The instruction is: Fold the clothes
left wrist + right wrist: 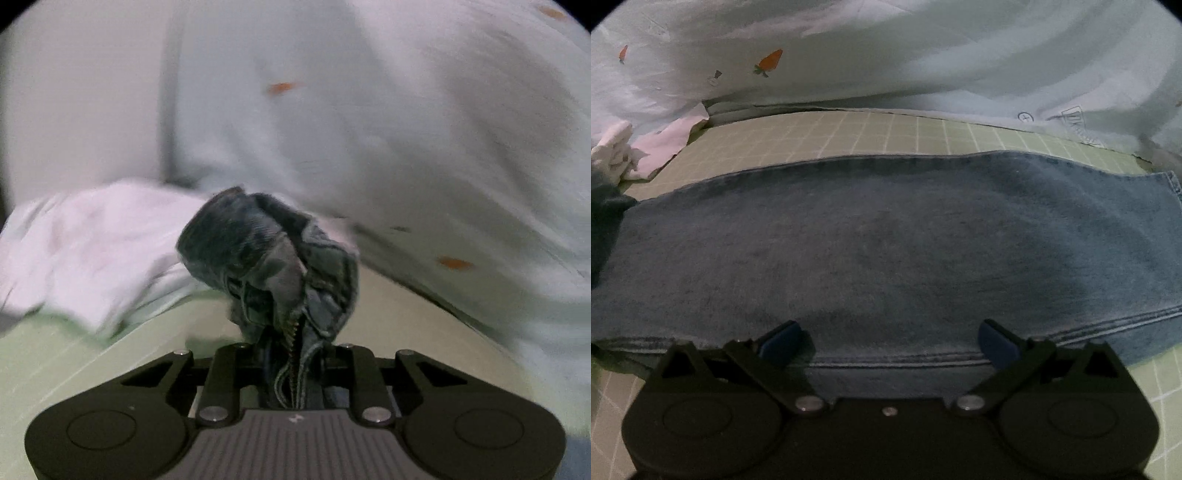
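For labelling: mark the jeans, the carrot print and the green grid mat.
jeans (pixel 886 251), right wrist view, middle of the flat leg
carrot print (pixel 771 61), right wrist view, orange body
green grid mat (pixel 849 133), right wrist view, bare squares

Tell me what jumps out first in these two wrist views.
In the left wrist view, the left gripper is shut on a bunched wad of jeans, zipper showing, dead centre. In the right wrist view, a denim leg lies flat across the green grid mat, with the right gripper open over its near seam.

Two black handheld grippers
Left gripper (pixel 295 354): ribbed grey plate, silver screws; right gripper (pixel 888 341): seemingly blue pads (pixel 779 341).
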